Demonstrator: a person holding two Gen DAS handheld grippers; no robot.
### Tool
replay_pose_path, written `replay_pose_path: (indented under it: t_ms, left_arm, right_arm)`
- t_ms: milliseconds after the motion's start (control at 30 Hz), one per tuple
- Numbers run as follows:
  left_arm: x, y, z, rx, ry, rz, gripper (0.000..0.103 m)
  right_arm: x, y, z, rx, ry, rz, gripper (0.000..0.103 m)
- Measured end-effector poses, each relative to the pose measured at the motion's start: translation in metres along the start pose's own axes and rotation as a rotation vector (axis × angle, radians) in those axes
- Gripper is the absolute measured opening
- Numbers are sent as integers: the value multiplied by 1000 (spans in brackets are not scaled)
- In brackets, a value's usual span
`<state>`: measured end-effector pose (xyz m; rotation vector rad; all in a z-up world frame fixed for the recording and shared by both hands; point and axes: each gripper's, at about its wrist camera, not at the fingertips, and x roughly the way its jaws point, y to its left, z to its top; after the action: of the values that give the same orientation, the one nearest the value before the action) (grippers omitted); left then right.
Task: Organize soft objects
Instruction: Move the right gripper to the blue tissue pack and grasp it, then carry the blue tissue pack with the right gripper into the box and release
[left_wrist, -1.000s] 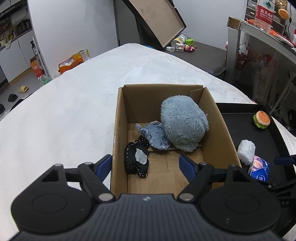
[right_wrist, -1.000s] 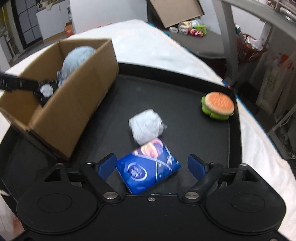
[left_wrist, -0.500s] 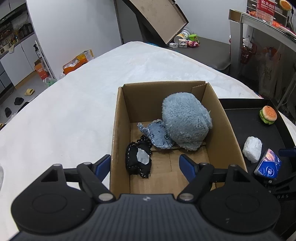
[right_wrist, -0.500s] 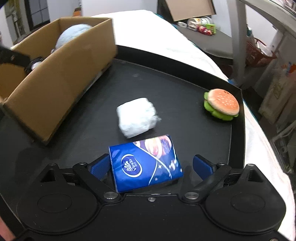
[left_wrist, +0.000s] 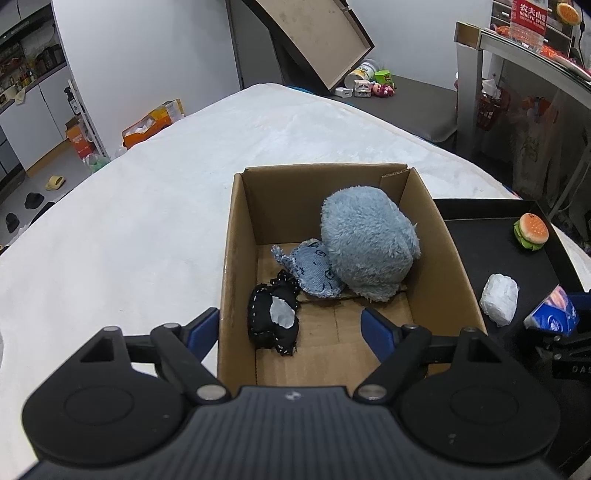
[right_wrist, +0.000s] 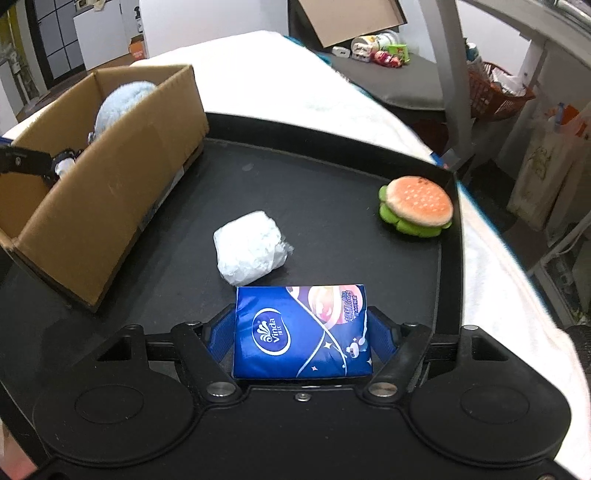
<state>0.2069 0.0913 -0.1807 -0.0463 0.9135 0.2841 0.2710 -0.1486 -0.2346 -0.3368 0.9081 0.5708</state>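
My right gripper (right_wrist: 301, 325) is closing on a blue tissue pack (right_wrist: 301, 328); both blue pads touch its sides, low over the black tray (right_wrist: 314, 177). A white wrapped bundle (right_wrist: 251, 251) lies just beyond it, and a burger toy (right_wrist: 417, 208) sits at the tray's far right. My left gripper (left_wrist: 288, 319) hovers over the near end of the cardboard box (left_wrist: 229, 240), jaws opening a little with nothing gripped. Inside the box lie a fluffy blue plush (left_wrist: 365, 243), a denim pouch (left_wrist: 312, 271) and a black stitched pouch (left_wrist: 273, 319).
The box stands on the tray's left part, against its edge. A white fleece cover (left_wrist: 147, 221) spreads over the surface to the left and behind. A grey desk with small toys (right_wrist: 380, 55) and a metal shelf leg (right_wrist: 454, 74) stand past the far edge.
The right gripper slid forward around the tissue pack, widened, then closed until its pads met the pack's sides. The pack now sits square between the fingers. The left gripper stayed over the box.
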Motion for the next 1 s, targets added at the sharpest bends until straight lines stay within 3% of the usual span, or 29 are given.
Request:
replay_pose_path:
  t_ms: [700, 1000]
  left_arm:
    - [-14, 15, -5, -19, -53, -44, 81]
    - [-19, 24, -10, -27, -88, -58, 81]
  right_arm:
    - [-59, 23, 46, 2, -125, -49, 71]
    - [-80, 43, 67, -1, -180, -25, 71]
